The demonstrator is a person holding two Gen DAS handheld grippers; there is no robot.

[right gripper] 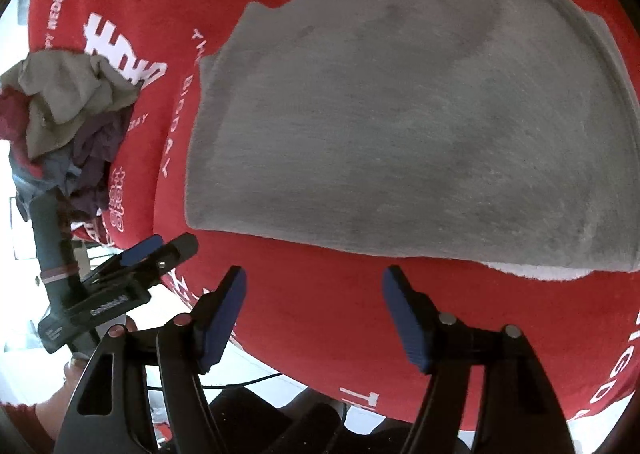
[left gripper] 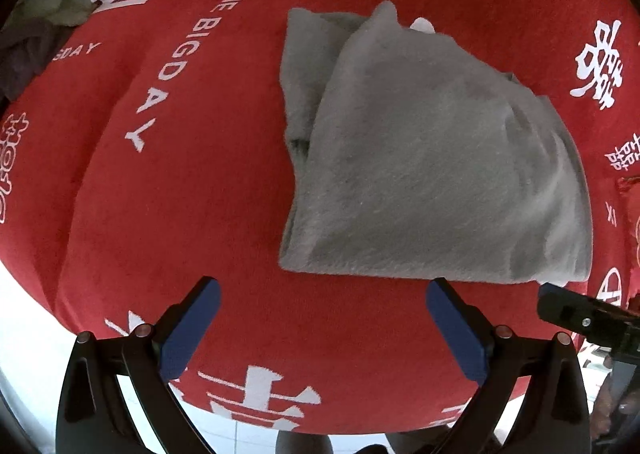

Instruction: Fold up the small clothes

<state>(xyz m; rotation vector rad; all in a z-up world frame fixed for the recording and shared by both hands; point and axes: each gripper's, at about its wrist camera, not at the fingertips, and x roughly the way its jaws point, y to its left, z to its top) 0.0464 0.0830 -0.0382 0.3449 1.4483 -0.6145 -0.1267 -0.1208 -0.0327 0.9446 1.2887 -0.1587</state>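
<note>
the folded grey cloth (left gripper: 420, 158) lies just ahead of the released left gripper (left gripper: 322, 328) and right gripper (right gripper: 314, 316).

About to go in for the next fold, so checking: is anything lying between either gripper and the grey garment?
Nothing visible does. Only bare red cloth lies between the open left gripper and the near edge of the grey garment. The same holds for the open right gripper. The pile of clothes sits off to the left.
</note>
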